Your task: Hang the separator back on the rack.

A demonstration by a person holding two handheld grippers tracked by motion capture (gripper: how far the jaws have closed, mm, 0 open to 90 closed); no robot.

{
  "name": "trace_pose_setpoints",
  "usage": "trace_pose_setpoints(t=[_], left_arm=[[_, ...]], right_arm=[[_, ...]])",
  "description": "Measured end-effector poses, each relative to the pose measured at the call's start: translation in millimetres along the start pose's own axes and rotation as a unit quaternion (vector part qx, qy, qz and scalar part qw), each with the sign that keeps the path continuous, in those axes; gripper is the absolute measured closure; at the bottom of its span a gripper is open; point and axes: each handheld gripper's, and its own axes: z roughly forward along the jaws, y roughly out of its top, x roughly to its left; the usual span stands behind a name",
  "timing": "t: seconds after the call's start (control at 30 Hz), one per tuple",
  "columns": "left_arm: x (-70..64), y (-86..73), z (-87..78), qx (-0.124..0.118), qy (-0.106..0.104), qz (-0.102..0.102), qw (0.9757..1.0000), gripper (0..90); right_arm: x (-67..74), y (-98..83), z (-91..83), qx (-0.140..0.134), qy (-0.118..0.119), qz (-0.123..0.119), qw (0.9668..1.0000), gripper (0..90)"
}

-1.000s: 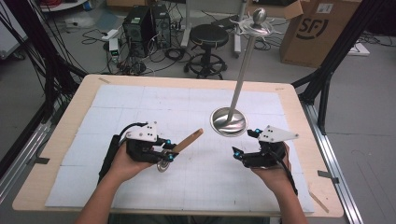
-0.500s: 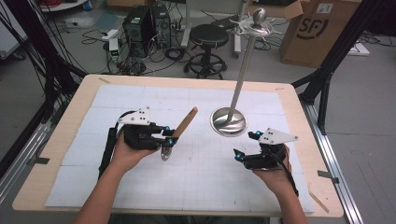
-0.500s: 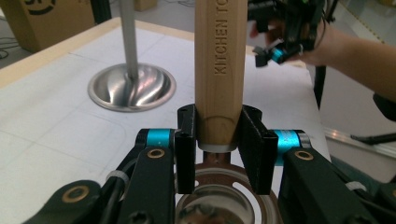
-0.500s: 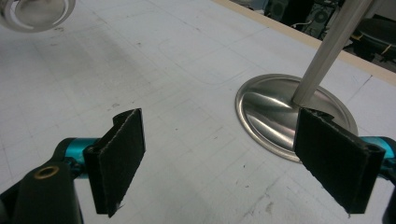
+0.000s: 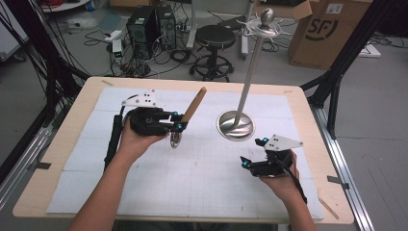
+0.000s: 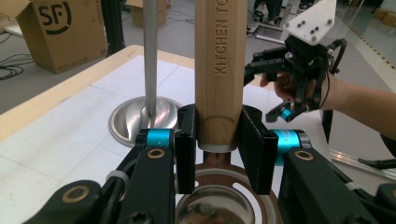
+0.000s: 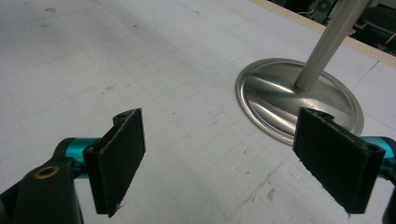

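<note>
While its hand hovers raised above the table (image 5: 86, 159), the left gripper (image 5: 177, 126) clamps a wooden-handled utensil (image 5: 192, 106), handle tilted toward the steel stand (image 5: 235, 126); farther right, the right gripper (image 5: 246, 163) sits low, jaws wide and empty.

The wooden-handled utensil (image 5: 191, 107) with a metal head was held tilted, handle up, above the mat.
</note>
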Motion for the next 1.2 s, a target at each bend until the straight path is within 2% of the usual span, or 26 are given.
trace_pose_setpoints(t=[0.23,0.37,0.53,0.7,0.97,1.1,1.2], left_arm=[[9.0,23.9,4.9,-0.01,-0.001,0.006,0.9999,69.1],[14.0,36.0,6.9,-0.026,-0.002,0.004,0.9996,69.1],[18.9,48.8,9.0,-0.048,-0.014,-0.004,0.9987,69.1],[21.3,61.3,11.5,-0.045,-0.002,0.0,0.999,69.1],[23.8,77.9,14.8,-0.058,0.006,0.002,0.9983,69.1],[26.6,84.1,15.3,-0.057,0.009,0.004,0.9983,69.1],[28.6,88.6,15.1,-0.053,0.018,0.005,0.9984,69.1]], right_arm=[[-1.6,-1.3,1.2,0.0,0.001,0.004,1.0,15.7],[-2.7,-2.8,2.2,0.001,0.002,0.005,1.0,15.7],[-3.7,-4.7,3.8,0.004,0.002,0.006,1.0,15.7],[-4.4,-4.8,3.1,0.002,0.003,0.01,0.9999,15.7],[-4.5,-4.9,4.1,0.005,0.002,0.008,0.9999,15.7],[-4.8,-5.1,4.2,0.005,0.004,0.01,0.9999,15.7],[-4.9,-5.7,4.7,0.005,0.003,0.009,0.9999,15.7]])
